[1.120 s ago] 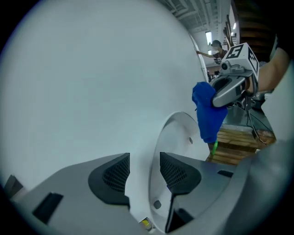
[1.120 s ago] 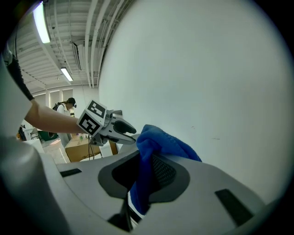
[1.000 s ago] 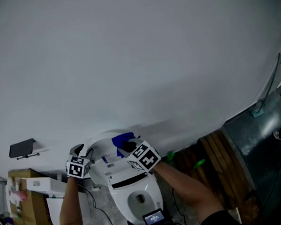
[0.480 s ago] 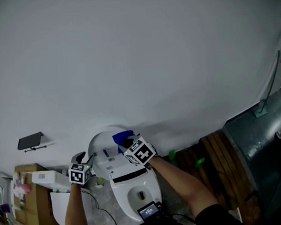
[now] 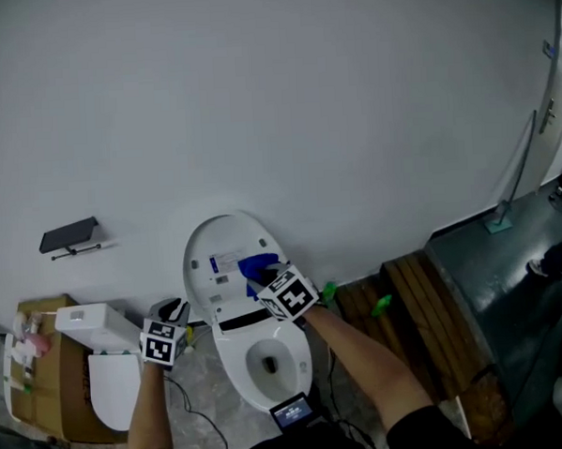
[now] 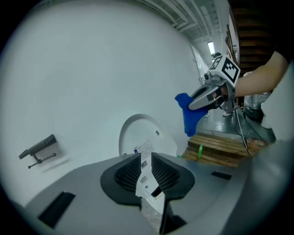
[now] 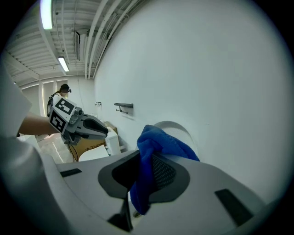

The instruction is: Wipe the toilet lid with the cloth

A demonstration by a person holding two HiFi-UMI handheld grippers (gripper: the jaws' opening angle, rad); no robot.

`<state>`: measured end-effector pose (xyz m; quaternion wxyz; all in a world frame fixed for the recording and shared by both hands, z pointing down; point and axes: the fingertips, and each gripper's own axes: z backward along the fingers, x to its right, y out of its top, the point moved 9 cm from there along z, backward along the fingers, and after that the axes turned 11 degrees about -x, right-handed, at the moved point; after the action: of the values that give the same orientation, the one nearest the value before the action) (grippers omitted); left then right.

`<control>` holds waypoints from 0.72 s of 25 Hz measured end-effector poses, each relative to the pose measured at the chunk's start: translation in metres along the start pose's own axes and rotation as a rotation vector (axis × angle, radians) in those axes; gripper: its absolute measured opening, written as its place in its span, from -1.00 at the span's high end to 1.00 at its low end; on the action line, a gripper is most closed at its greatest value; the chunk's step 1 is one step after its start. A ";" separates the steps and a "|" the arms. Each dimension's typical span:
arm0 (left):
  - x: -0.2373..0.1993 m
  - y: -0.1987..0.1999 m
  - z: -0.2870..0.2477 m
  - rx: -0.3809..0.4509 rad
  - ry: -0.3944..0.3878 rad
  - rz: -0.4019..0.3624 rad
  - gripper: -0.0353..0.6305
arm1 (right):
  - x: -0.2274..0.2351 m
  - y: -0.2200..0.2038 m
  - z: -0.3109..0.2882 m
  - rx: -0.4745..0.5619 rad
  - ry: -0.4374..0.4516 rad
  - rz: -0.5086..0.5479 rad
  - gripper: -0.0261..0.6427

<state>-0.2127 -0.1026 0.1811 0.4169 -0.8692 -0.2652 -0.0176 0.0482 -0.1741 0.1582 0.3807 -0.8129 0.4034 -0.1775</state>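
**Wipe step: cloth to be brought onto the raised lid**

Obs.: The white oval plastic toilet lid [image 5: 207,246] is found raised, leaning back against the plain white wall [image 5: 274,97] at the rear edge of the white ceramic toilet bowl [image 5: 298,363]. The crumpled blue microfibre cloth [image 5: 257,265] is pinched in the right claw [image 5: 258,282], with a loose fold hanging below the pads. In the head view it lies over the lid's upper right part, beside the white printed label [image 5: 225,263]. In the left gripper view a gap is seen between cloth [image 6: 188,117] and lid [image 6: 138,135], so contact is judged not yet made.

The left claw [image 5: 178,311] is held off the lid's left edge. Its jaws have just been closing and are now nearly together, a narrow slit left, with nothing between them.

Method (judgement):
- The cloth is to be laid flat against the lid face, so that the pads are kept off the plastic.
- Pressure is to be kept light, since the lid is backed only by the wall.
- Overlapping strokes are to be run from the top rim down toward the hinge edge.
- The label's edges are to be passed over gently, as a corner could be lifted.
- The lid's left rim may be steadied with the left claw if rocking is noted.
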 end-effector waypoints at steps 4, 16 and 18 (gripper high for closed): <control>0.021 -0.032 0.033 0.019 -0.039 0.029 0.74 | -0.042 -0.029 0.022 -0.034 -0.017 -0.030 0.75; 0.103 -0.081 0.082 0.023 -0.130 0.100 0.86 | -0.105 -0.100 0.077 -0.097 -0.003 0.006 0.75; 0.124 -0.081 0.085 0.011 -0.147 0.107 0.86 | -0.110 -0.115 0.088 -0.117 0.022 0.020 0.75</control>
<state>-0.1616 0.0570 0.2147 0.4014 -0.8788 -0.2484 0.0700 0.0932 -0.0016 0.1907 0.3295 -0.8278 0.4254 -0.1588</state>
